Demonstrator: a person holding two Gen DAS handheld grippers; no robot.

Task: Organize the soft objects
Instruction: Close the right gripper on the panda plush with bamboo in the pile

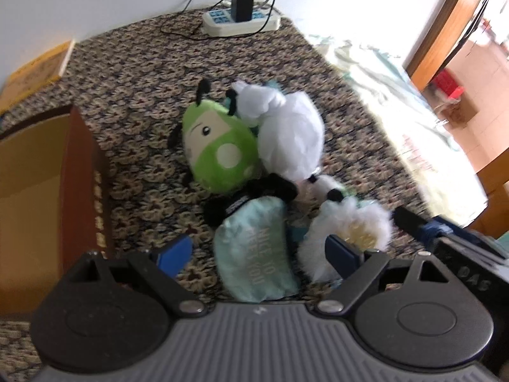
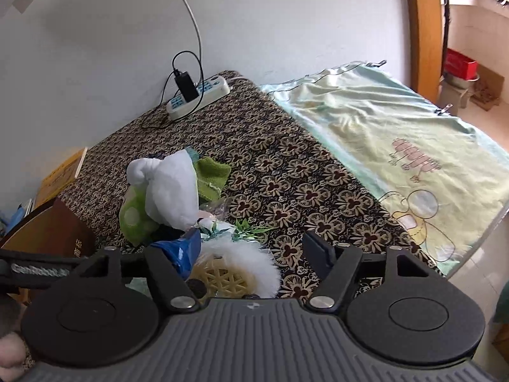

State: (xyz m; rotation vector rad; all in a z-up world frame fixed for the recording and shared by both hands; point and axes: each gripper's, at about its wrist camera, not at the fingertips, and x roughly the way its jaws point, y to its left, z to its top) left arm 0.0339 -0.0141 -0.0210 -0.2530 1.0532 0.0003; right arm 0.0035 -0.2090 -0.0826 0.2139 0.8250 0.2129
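A heap of soft toys is seen lying on a patterned cloth (image 1: 133, 73) of brown and cream flowers. The green plush toy (image 1: 219, 156) is egg-shaped, with a pale face, white spots and thin black feelers; a white plush toy (image 1: 292, 133), smooth and rounded, is pressed against its right side. In front of them a pale teal pouch (image 1: 254, 258) (printed with faint lettering) is laid lengthwise, beside a woven ball (image 2: 219, 278) ringed with long white fluff. A green towel (image 2: 211, 173) of looped cloth is tucked behind the heap.

The left gripper (image 1: 257, 251) is held wide open above the pouch, with nothing clamped. The right gripper (image 2: 254, 254) is likewise spread, its blue-taped finger beside the fluffy ball, and nothing is gripped.

At the left a cardboard box (image 1: 35, 197) stands open; its contents cannot be made out. A power strip (image 1: 241, 20) rests by the wall, and a pale green sheet (image 2: 397, 146) is spread to the right.
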